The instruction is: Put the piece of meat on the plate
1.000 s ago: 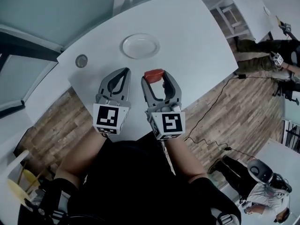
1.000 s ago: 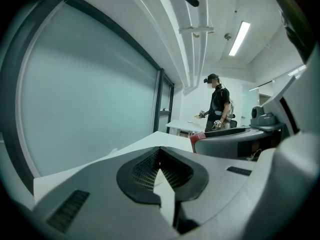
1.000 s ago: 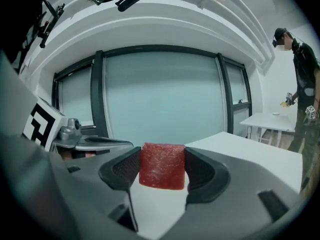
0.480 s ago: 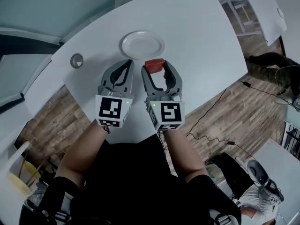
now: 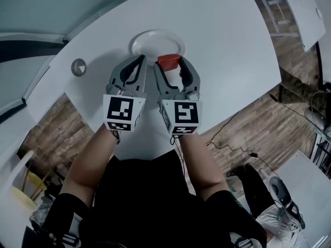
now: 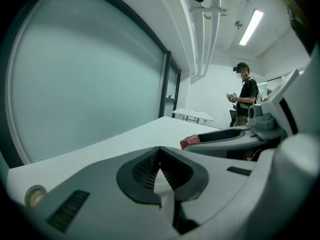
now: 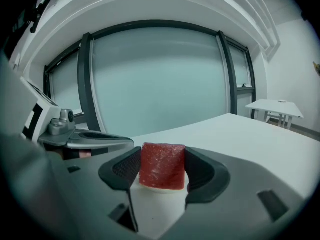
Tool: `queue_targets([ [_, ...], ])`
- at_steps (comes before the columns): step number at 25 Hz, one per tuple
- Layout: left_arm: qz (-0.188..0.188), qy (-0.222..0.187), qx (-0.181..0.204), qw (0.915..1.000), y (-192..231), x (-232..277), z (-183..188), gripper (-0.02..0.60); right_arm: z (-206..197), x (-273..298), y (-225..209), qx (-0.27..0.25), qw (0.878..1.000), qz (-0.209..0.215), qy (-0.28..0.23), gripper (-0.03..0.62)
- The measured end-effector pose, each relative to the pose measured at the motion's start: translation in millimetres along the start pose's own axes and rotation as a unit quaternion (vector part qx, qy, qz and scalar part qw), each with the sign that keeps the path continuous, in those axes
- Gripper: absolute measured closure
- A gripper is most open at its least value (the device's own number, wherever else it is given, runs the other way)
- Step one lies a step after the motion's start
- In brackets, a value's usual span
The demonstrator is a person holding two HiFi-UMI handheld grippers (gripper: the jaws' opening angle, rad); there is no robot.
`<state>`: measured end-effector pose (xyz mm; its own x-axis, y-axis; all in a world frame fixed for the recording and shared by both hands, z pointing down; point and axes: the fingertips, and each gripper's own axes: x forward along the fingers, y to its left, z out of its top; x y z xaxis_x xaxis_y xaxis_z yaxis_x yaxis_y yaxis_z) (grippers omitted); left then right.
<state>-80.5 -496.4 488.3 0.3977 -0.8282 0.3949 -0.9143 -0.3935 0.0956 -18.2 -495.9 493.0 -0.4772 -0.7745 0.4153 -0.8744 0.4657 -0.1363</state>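
Observation:
A red block of meat (image 5: pixel 168 62) is clamped between the jaws of my right gripper (image 5: pixel 169 64), which is shut on it; it fills the gap in the right gripper view (image 7: pixel 161 165). In the head view the meat hangs over the near rim of the white plate (image 5: pixel 155 39) on the white table (image 5: pixel 227 45). My left gripper (image 5: pixel 140 61) is right beside it on the left, by the plate's near-left rim. Its jaws meet with nothing between them (image 6: pixel 160 153). The meat (image 6: pixel 190 142) also shows at the right of the left gripper view.
A small round metal disc (image 5: pixel 78 66) lies on the table left of the plate, near the table's left edge. A glass wall runs beyond the table. A person (image 6: pixel 245 91) stands far off, near another white table (image 7: pixel 276 105).
Both grippers have moved forward across the table towards the plate. The meat, still held, went from short of the plate to over its near rim.

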Motion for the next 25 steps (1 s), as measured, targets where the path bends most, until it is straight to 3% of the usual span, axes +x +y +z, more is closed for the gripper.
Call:
queue_targets([
  [25,0.023,0.017,-0.01,0.9995,27.8,39.4,-23.6,0.578,-25.2,56.8,-5.2,-0.029,0.998,0.002,0.061,0.319],
])
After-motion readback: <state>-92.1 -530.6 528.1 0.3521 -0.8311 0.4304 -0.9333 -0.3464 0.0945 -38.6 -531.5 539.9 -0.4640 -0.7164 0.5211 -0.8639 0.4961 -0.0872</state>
